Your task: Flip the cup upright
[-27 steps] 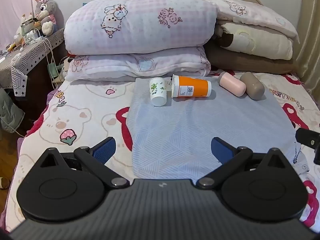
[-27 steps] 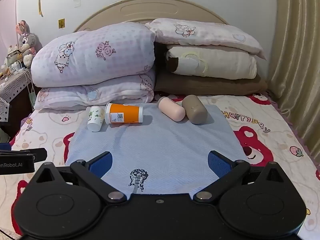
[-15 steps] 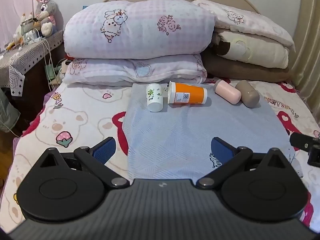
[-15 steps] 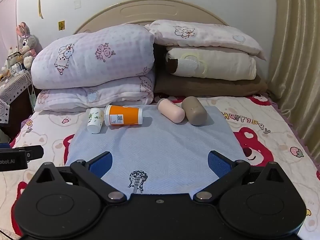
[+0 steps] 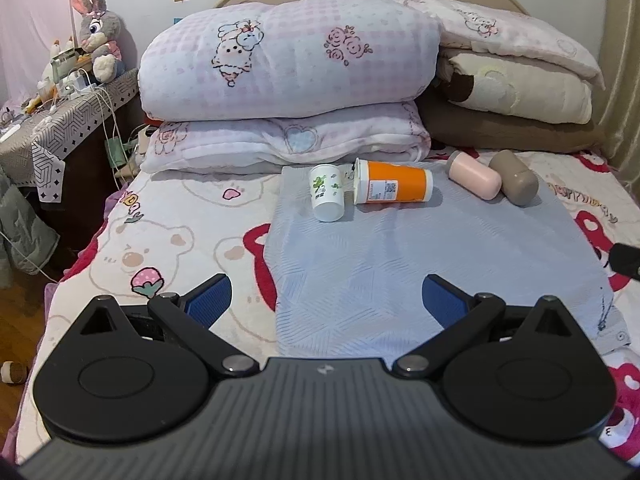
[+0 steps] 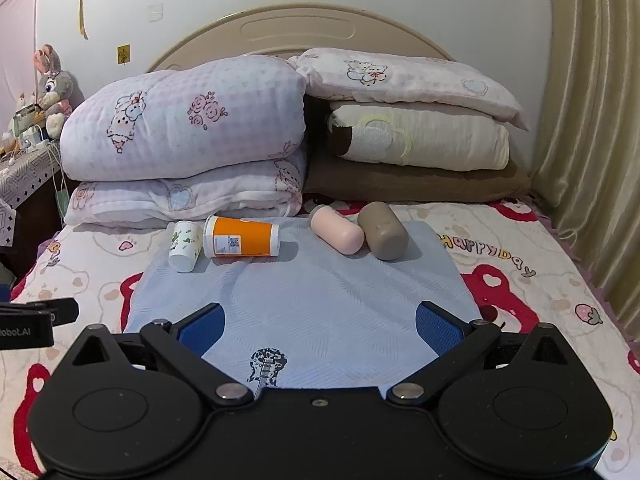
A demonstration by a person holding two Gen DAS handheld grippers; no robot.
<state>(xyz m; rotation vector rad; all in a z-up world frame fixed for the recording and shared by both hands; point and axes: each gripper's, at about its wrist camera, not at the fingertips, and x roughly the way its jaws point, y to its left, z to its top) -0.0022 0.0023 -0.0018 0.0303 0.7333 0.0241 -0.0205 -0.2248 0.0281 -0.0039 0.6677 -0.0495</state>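
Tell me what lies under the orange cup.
The orange cup lies on its side on the blue-grey cloth, spread over the cartoon bedsheet. The cloth beneath it is hidden.

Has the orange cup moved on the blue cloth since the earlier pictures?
No. The orange cup still lies on its side, rim beside the white cup, near the cloth far edge.
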